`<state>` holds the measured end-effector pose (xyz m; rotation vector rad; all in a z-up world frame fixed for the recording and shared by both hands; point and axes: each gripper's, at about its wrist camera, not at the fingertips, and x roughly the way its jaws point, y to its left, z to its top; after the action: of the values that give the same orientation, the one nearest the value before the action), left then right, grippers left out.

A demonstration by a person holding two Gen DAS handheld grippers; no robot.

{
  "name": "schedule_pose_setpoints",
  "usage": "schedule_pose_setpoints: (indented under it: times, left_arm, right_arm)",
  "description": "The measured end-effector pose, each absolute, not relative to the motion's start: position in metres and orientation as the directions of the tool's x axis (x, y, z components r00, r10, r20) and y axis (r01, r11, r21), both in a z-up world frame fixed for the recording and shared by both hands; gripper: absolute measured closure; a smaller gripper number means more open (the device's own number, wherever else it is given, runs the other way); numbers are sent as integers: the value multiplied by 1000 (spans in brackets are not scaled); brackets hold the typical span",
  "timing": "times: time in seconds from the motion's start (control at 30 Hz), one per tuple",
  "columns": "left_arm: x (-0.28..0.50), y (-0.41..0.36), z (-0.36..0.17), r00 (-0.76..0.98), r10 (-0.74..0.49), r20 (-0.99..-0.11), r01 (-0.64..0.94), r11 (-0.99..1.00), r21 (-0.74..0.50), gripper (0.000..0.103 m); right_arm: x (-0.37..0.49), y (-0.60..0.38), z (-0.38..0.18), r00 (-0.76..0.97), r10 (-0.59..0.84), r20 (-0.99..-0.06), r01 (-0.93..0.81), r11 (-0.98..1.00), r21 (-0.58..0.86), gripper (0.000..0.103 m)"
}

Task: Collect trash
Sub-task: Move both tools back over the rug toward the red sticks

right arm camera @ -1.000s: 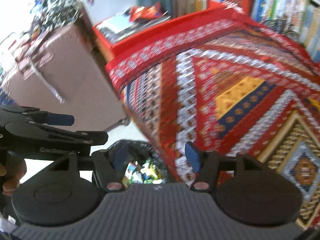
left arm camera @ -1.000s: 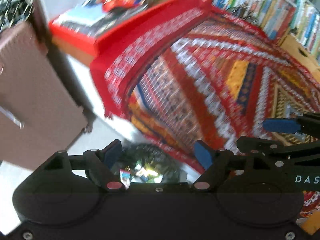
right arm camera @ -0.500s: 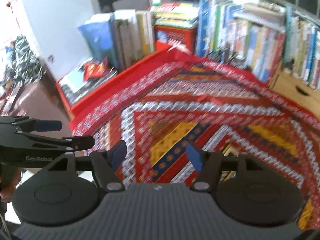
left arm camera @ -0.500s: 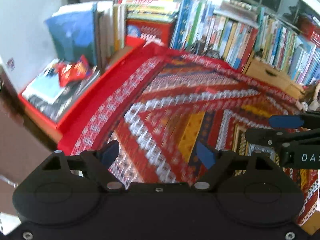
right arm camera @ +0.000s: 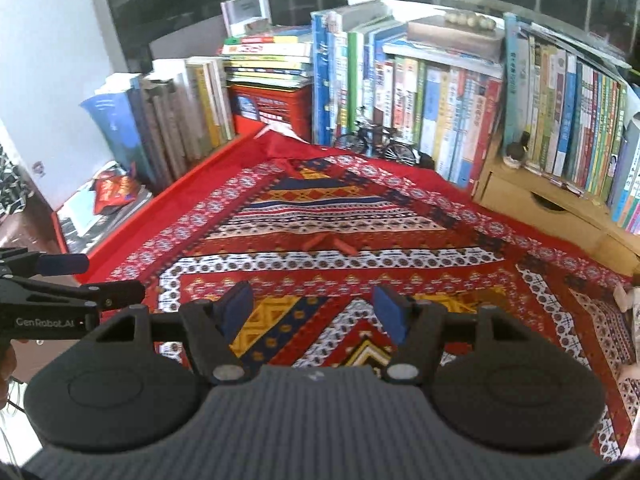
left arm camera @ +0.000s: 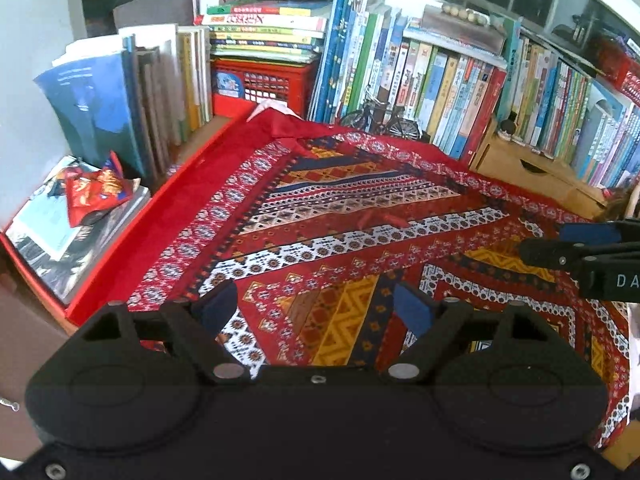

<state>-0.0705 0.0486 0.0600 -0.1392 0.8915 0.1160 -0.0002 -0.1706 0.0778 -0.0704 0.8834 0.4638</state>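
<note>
Red wrapper: crumpled, at ten o'clock, lying on magazines left of the bench.
Patterned cloth: covers the bench.
Left gripper: jaws apart, holding nothing.
Right gripper: jaws apart, holding nothing.
Books: upright at twelve o'clock.

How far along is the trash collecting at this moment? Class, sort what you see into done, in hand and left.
Done: nothing on view proves it, though the patterned cloth shows only a small red scrap at its middle.
In hand: nothing; the left tongs and right tongs are both open and empty.
Left: the crumpled red wrapper lying on the magazines, and perhaps that scrap.
</note>
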Motion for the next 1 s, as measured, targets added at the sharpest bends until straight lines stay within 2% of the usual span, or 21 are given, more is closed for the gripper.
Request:
schedule_pose_setpoints:
  times: [0.33,0.5,0.6,0.73,0.87,0.93,1.0]
  left_arm:
    - [-8,25,30,636,41,-770,-98,995,-28,32]
    - [28,16,8,609,44,-792,-78,997,-4,46]
    - [50,12,-5,595,51,-802,-63,998,16,52]
    - [77,8,-23,588,56,-807,-38,998,41,57]
    - [107,7,-43,568,32,-823,-28,999,20,70]
    - [120,8,-54,556,7,-831,-28,1000,-10,74]
    - [131,10,-65,549,-7,-836,-29,999,-27,74]
  right_arm:
    - [58,-177,50,507,372,-778,-507,858,80,27]
    - [85,-172,31,487,384,-784,-583,812,35,29]
    - [102,-168,17,466,387,-796,-623,782,16,29]
    - [124,-164,-4,421,415,-806,-665,746,37,29]
    - [150,-159,-27,358,458,-814,-708,702,84,30]
    - [162,-156,-36,333,467,-819,-724,683,95,31]
    - [173,-152,-46,304,469,-829,-738,666,107,38]
